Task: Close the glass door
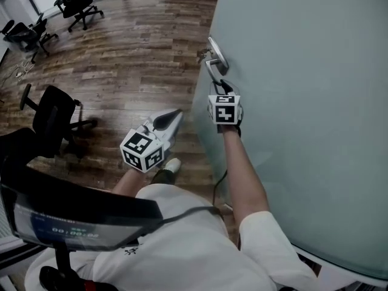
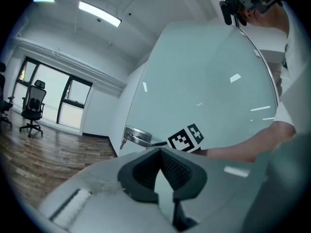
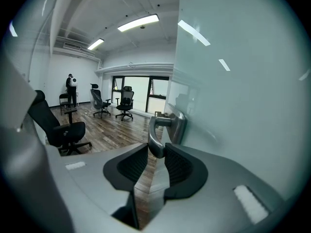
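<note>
1. Grip = done. Your right tongs (image 3: 156, 152) pinch the lever of the handle (image 3: 163, 126); the lever sits btw both pads, touching each.
2. Left tongs (image 2: 159, 154) are pressed together w/ nothing in them. They hang beside the door, apart from it.
3. Glass door (image 1: 303, 102) reads as open. Its free edge stands out over the wood floor (image 1: 133, 53), and no frame or jamb shows in any view.
4. Left to do, my est: swing it to the frame + latch, i.e. most of the job.
5. Head view only: the layout. Your arm is on the handle, the left tongs are lower and left of the door edge, and an office chair (image 1: 54, 117) is on your left.
6. Right gripper view only: pad contact on the lever, which the head view can't resolve. Also a person (image 3: 72, 89) far across the room.
7. Left gripper view only: the door face side-on, w/ the right marker cube (image 2: 186, 137) just beside the handle. It also shows the left pads meeting.
</note>
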`<state>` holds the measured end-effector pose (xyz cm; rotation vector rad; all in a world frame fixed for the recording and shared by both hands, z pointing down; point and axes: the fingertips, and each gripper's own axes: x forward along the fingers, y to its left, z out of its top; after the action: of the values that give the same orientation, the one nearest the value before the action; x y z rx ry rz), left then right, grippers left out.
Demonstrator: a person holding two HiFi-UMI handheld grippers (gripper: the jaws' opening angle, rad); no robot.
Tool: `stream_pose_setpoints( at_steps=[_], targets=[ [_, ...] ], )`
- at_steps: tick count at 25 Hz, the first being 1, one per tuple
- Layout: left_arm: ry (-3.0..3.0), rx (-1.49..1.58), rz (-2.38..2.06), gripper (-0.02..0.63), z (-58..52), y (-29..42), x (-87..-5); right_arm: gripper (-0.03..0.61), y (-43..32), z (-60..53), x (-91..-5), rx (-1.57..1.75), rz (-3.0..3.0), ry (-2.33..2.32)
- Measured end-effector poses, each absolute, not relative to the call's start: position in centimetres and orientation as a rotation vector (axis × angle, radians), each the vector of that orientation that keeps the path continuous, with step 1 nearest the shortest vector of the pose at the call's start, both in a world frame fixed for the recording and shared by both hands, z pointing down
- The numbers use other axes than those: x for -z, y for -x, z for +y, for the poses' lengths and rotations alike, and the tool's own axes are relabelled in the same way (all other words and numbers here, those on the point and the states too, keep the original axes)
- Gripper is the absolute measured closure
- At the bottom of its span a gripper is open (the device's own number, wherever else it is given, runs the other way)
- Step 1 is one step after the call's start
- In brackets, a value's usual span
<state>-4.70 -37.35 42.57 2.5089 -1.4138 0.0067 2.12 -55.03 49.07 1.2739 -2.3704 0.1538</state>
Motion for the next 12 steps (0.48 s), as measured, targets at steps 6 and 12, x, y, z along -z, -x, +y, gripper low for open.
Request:
stream_pose_setpoints(
  at_steps=[6, 12],
  targets=[
    [-2.430, 0.000, -1.540, 0.612, -32.0, 5.1, -41.8, 0.466, -1.5, -53.5, -48.5, -0.144, -2.397, -1.234],
    [-2.328, -0.019, -1.662, 0.612, -29.5, 4.1, -41.6, 0.466, -1.8, -53.6, -48.0, -0.149, -2.428, -1.179]
  ],
)
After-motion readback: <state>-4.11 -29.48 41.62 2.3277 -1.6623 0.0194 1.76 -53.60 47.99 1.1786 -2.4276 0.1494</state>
